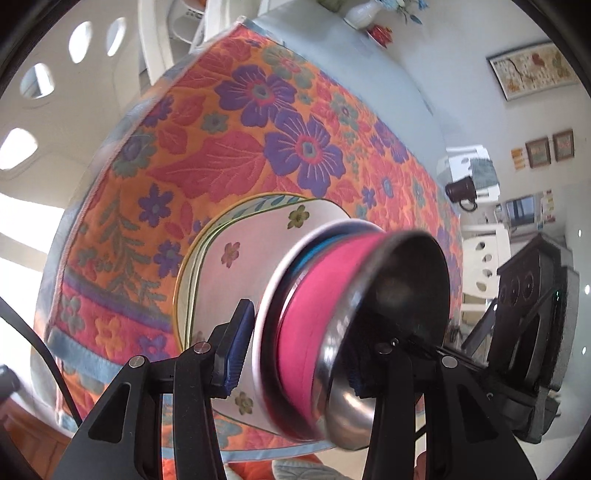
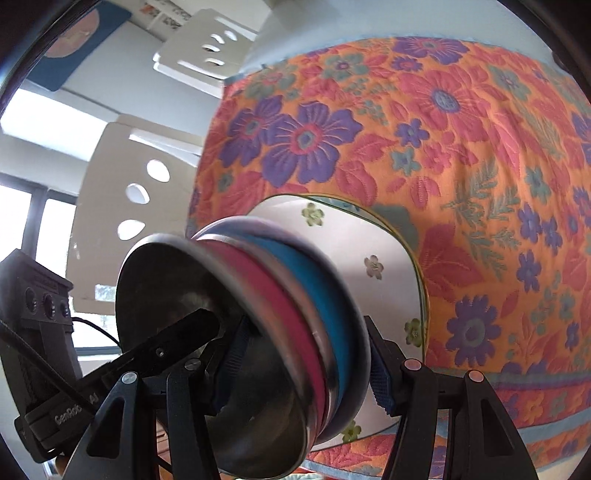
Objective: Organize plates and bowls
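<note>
A nested stack of round bowls (image 1: 332,332) (white, blue, pink, steel on top) sits on stacked square white plates (image 1: 218,266) with small flowers and a green rim. My left gripper (image 1: 299,354) straddles the stack's edge, one blue pad (image 1: 236,350) outside the white bowl, the other inside the steel bowl (image 1: 399,295). My right gripper (image 2: 306,358) clamps the same stack (image 2: 295,310) from the opposite side, pads on either side. The plates also show in the right wrist view (image 2: 369,258). The left gripper's finger reaches into the steel bowl (image 2: 177,302) in the right view.
The plates lie on a floral orange tablecloth (image 1: 229,140) near the table's edge. White chairs (image 2: 122,199) with oval holes stand beside the table. A white vase (image 1: 362,13) and a small red item (image 1: 380,33) stand at the far end. A dark mug (image 1: 461,188) sits beyond.
</note>
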`<state>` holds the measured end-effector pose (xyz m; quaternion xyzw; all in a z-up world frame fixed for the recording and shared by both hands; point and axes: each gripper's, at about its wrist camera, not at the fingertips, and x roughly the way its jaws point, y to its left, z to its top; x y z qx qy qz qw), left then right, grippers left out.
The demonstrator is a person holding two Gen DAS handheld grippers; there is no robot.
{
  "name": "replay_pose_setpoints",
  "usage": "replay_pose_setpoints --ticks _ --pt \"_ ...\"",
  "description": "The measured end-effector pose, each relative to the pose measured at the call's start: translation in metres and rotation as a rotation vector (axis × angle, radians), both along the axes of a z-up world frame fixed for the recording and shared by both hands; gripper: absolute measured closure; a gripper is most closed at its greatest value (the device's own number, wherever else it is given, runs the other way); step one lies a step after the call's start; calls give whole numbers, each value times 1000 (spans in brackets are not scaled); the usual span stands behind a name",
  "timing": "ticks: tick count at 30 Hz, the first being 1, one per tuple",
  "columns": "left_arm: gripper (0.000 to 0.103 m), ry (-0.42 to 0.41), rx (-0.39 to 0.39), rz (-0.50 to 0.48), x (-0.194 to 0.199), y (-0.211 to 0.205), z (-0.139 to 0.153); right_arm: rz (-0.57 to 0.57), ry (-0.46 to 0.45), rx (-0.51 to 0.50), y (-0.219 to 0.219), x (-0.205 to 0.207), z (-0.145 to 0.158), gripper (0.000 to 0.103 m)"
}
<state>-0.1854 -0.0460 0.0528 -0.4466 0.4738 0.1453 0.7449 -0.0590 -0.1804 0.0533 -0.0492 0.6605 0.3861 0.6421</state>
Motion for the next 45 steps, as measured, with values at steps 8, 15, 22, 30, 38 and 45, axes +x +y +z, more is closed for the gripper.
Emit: replay_pose_setpoints --ticks 8,15,22,30,38,45 --pt "63 -25 -23 -45 1 10 -3 -38 16 -17 1 5 -5 45" --pt "61 -57 73 -56 -12 18 20 -66 8 2 -7 8 8 45" --pt "58 -118 240 -77 -38 17 68 -103 -126 49 -28 -6 65 43" --pt "39 -230 394 -15 -68 -11 132 -102 -356 81 -51 -47 127 43" --pt "38 -190 574 69 -100 -87 168 -52 -488 3 -84 -86 151 43" --pt "27 -115 785 159 -132 -147 201 -85 -530 0 -135 -124 175 42"
